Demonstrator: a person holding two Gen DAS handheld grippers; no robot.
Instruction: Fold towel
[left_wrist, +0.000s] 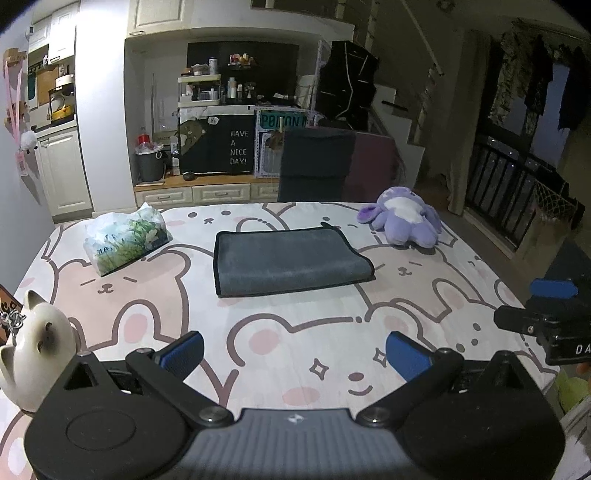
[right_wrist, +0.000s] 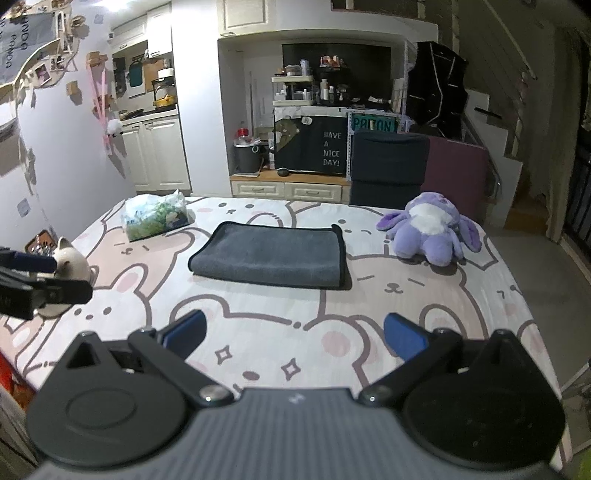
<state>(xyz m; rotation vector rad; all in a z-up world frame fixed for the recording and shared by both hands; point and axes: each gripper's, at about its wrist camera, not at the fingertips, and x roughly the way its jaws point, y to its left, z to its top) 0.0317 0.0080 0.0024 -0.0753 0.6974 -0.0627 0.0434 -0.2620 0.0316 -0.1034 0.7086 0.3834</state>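
Observation:
A grey towel (left_wrist: 290, 260) with dark edging lies folded flat in the middle of the table, also in the right wrist view (right_wrist: 271, 254). My left gripper (left_wrist: 293, 354) is open and empty, held above the near part of the table, well short of the towel. My right gripper (right_wrist: 293, 338) is open and empty too, at about the same distance from the towel. The right gripper shows at the right edge of the left wrist view (left_wrist: 546, 314). The left gripper shows at the left edge of the right wrist view (right_wrist: 33, 280).
The table wears a pink bear-print cloth (left_wrist: 295, 332). A purple plush toy (left_wrist: 404, 216) sits at the far right, a plastic tissue pack (left_wrist: 125, 238) at the far left, a white cat figurine (left_wrist: 35, 352) at the near left. A dark chair (left_wrist: 317, 164) stands behind the table.

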